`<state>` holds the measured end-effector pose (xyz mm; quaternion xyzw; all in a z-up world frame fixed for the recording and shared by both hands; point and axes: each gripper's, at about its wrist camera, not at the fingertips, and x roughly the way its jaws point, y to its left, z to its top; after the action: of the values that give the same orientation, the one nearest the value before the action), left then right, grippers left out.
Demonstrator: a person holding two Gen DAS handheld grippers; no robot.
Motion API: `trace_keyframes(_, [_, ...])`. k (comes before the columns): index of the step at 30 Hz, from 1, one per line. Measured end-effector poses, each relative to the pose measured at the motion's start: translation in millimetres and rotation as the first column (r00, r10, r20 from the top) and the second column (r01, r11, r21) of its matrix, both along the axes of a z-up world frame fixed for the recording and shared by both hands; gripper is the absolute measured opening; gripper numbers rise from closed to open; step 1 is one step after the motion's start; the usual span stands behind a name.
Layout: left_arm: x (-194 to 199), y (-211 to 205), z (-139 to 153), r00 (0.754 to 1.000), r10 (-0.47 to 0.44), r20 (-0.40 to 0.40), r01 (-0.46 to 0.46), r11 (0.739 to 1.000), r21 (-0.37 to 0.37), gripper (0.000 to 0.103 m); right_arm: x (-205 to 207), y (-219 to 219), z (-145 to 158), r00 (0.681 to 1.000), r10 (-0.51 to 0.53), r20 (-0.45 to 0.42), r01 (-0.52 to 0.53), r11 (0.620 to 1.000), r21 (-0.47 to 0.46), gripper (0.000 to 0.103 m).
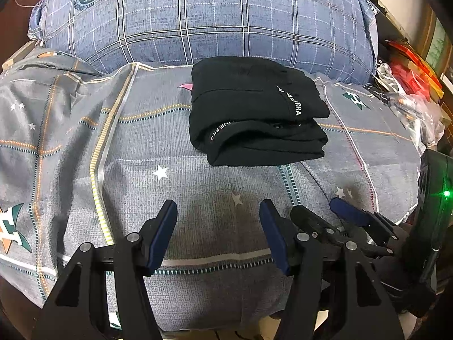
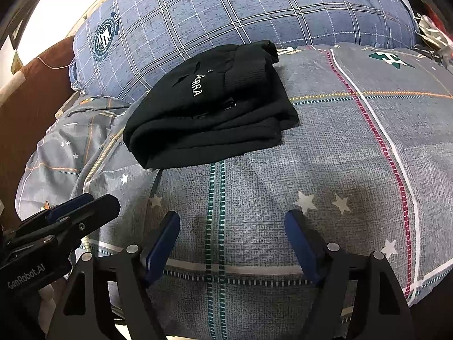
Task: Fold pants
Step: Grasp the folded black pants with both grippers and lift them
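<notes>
Black pants (image 1: 254, 113) with white lettering lie folded in a compact stack on the grey patterned bed cover (image 1: 198, 212). They also show in the right wrist view (image 2: 209, 107). My left gripper (image 1: 218, 212) is open and empty, hovering over the cover a short way in front of the pants. My right gripper (image 2: 232, 223) is open and empty, also in front of the pants and to their right. The right gripper appears at the lower right of the left wrist view (image 1: 320, 206). The left gripper appears at the lower left of the right wrist view (image 2: 87, 202).
A large blue plaid pillow (image 1: 212, 14) lies just behind the pants. Red packaging and plastic clutter (image 1: 407, 85) sit at the right of the bed. A brown headboard or wall (image 2: 31, 107) is at the left. The bed's front edge is just below both grippers.
</notes>
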<state>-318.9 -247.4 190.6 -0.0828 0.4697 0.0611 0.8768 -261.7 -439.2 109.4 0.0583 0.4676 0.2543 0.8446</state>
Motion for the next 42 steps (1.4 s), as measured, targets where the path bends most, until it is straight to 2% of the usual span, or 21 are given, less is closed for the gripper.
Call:
trace_keyframes(9, [0.9,5.5,-4.2,1.000,0.014,-0.018,-0.015,0.999,-0.029,0.060,0.2,2.0,-0.6,1.000,0.007,0.005,-0.007,1.000,-0.003,0.081])
trace_keyframes(12, [2.2,17.7,3.3,1.000,0.016,0.008,-0.015,0.996,-0.087,0.059,3.9,-6.0,4.4,1.000,0.000,-0.020,0.001,0.999,0.049,0.080])
trace_keyframes(14, [4.4,30.4,11.9,0.999,0.034,0.040,-0.029,0.992,-0.122,0.059,10.3,-20.1,20.5,0.999,-0.038,0.009,0.037,0.994,0.099,0.080])
trace_keyframes(16, [16.5,50.6,21.4,0.998,0.045,0.051,-0.035,0.983,-0.182,0.064,22.4,-32.2,40.0,0.997,-0.059,0.050,0.051,0.989,0.141,0.080])
trace_keyframes(19, [44.0,71.9,24.8,0.998,0.030,0.055,-0.014,0.963,-0.267,0.065,54.0,-35.9,61.1,0.996,-0.040,0.076,0.027,0.985,0.173,0.080])
trace_keyframes(21, [63.8,80.3,25.3,0.998,0.024,0.064,-0.007,0.965,-0.262,0.065,82.5,-33.2,66.1,0.998,-0.013,0.057,0.001,0.978,0.207,0.081])
trace_keyframes(24, [95.4,87.6,17.3,0.997,-0.025,0.067,0.045,0.948,-0.315,0.065,126.9,-22.4,58.0,1.000,0.024,0.006,-0.024,0.976,0.216,0.082])
trace_keyframes(28, [137.8,93.1,-11.2,0.997,-0.077,0.017,0.077,0.899,-0.432,0.065,172.5,-14.7,32.2,0.995,0.025,-0.102,0.003,0.966,0.260,0.082])
trace_keyframes(30, [156.1,92.3,-24.4,0.996,-0.094,-0.004,0.082,0.879,-0.470,0.066,185.2,-12.0,23.2,0.990,0.017,-0.139,0.024,0.956,0.292,0.082])
trace_keyframes(33, [174.8,88.9,-37.1,0.992,-0.123,-0.022,0.096,0.859,-0.503,0.076,199.6,-1.1,9.3,0.980,0.056,-0.192,0.011,0.944,0.331,0.082])
trace_keyframes(36, [187.4,84.1,-46.8,0.992,-0.115,-0.051,0.072,0.848,-0.525,0.077,207.7,17.4,-2.0,0.972,0.088,-0.219,-0.018,0.952,0.306,0.083])
trace_keyframes(38, [184.8,77.8,-39.6,0.994,-0.100,-0.034,0.068,0.856,-0.513,0.073,205.3,29.6,-2.0,0.969,0.122,-0.217,-0.054,0.954,0.296,0.077])
trace_keyframes(39, [183.5,76.4,-36.7,0.995,-0.096,-0.026,0.070,0.860,-0.505,0.066,202.4,32.6,0.8,0.970,0.120,-0.210,-0.059,0.959,0.277,0.072])
trace_keyframes(42, [177.5,73.1,-22.3,0.995,-0.099,0.006,0.090,0.871,-0.482,0.058,192.0,40.6,16.3,0.970,0.167,-0.179,-0.114,0.954,0.276,0.056])
